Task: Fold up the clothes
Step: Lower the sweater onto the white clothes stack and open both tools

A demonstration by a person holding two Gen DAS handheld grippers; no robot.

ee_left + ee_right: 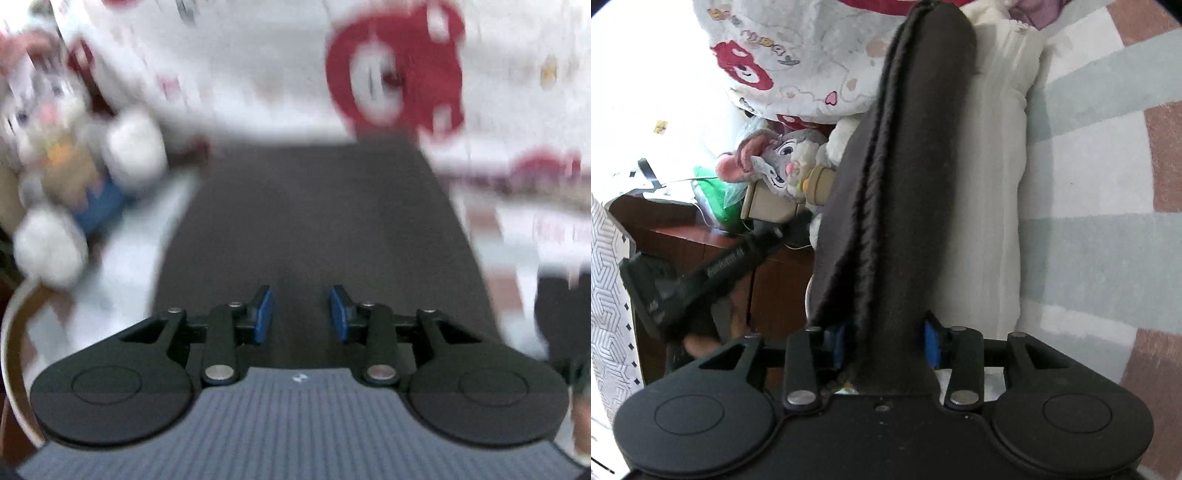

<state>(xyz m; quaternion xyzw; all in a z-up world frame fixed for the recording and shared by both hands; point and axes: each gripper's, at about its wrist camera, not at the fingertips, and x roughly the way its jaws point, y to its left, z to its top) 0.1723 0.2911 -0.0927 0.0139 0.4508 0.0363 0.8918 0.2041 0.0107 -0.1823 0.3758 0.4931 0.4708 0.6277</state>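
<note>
Right tool (886, 345) grips the dark garment (905, 184), which looks thick, fuzzy and folded double; my left tool (302, 314) is open above it.

Grey bunny plush (783, 162) propped by wooden nightstand (713, 243), green bag (713, 192) behind. Bear-print quilt (798, 74) bunched above, checkered bedsheet (1108, 184) off right.
</note>
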